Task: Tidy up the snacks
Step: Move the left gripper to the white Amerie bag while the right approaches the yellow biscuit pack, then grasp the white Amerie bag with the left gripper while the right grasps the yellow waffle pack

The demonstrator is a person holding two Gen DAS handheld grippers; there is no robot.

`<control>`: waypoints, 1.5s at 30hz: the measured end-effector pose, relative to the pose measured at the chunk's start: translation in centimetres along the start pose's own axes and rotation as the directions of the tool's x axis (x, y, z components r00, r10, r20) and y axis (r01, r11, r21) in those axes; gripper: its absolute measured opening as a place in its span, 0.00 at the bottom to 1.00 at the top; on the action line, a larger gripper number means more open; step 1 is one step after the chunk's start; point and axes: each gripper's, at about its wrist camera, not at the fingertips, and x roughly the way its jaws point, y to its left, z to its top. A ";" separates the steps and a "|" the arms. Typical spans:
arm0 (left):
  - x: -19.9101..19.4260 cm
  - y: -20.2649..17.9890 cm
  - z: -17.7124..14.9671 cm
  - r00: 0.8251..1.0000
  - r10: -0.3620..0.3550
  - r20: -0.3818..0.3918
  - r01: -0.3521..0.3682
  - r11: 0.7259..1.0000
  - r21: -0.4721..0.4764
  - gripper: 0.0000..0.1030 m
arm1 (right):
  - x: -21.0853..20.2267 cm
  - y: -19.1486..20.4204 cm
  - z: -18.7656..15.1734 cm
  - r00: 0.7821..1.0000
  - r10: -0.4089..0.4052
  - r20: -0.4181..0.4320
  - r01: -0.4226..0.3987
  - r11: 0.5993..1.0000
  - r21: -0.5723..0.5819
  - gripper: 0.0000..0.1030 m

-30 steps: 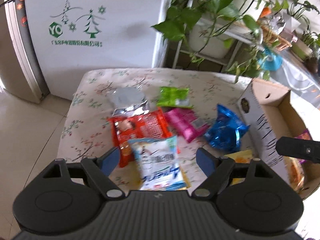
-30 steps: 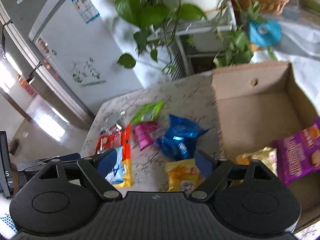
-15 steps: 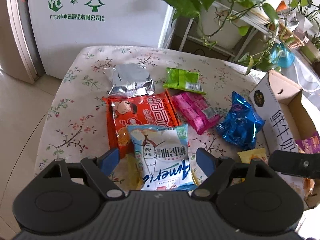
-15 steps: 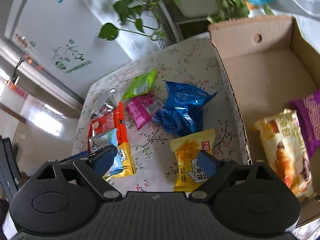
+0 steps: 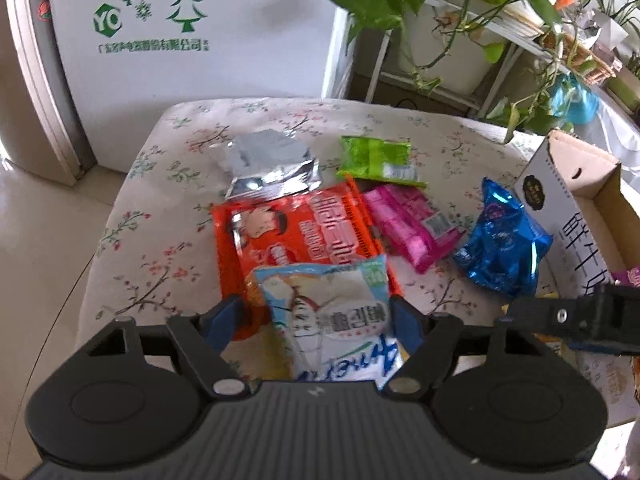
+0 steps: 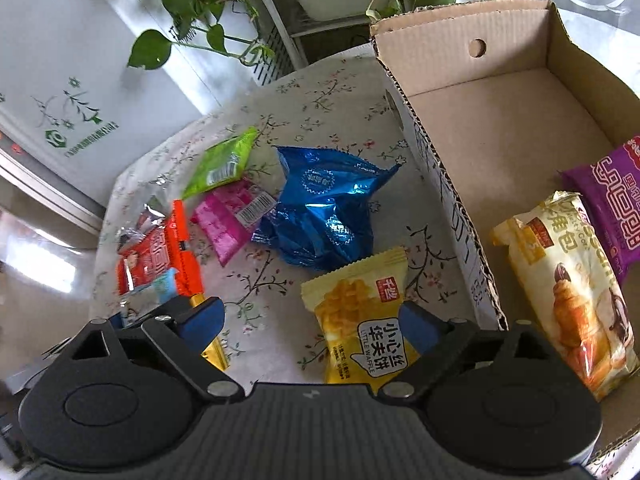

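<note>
The left hand-held gripper (image 5: 316,316) points steeply down over the white-and-blue snack packet (image 5: 332,320), which lies directly ahead between its two blue pads; the jaws are closing, the right pad looks to touch the packet's edge, the left pad stands apart from it, so no grip is made yet. The packet's long axis runs along the gripper's pointing line, so the jaws cross its short width; it rests partly on the orange-red packet (image 5: 296,232), and a closing grasp may catch that lower film as well.

The right hand-held gripper (image 6: 312,316) is opening, nothing pressed between its pads; the yellow waffle packet (image 6: 360,316) lies just ahead, toward the right pad, its long axis tilted slightly off the pointing line. This gripper is the nearer one to the cardboard box (image 6: 432,152), which stands just beside the waffle packet on the floral-cloth counter (image 6: 264,280).

Materials: all packets are thin, glossy, crinkled film, soft and air-filled; the blue foil packet (image 6: 320,208) is crumpled and puffed; the pink packet (image 6: 228,224), green packet (image 6: 220,164) and silver packet (image 5: 268,164) lie flat. The box is corrugated, open-topped; it already holds a croissant packet (image 6: 568,284) and a purple packet (image 6: 612,208).
</note>
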 end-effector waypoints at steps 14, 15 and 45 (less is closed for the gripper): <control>-1.2 4.0 -0.2 0.999 0.013 -0.030 -0.016 0.996 -0.093 0.60 | 1.5 2.4 -0.8 0.986 -0.162 0.042 0.167 0.976 -0.141 0.96; -1.3 3.9 -0.2 1.000 0.010 -0.025 -0.013 0.996 -0.086 0.60 | 1.9 2.7 -0.9 0.983 -0.180 0.043 0.184 0.970 -0.159 0.96; -0.7 4.7 -1.2 0.997 0.018 -0.077 -0.024 0.997 -0.076 0.82 | 3.8 5.1 -3.7 0.994 -0.098 -0.053 0.066 0.904 -0.423 0.94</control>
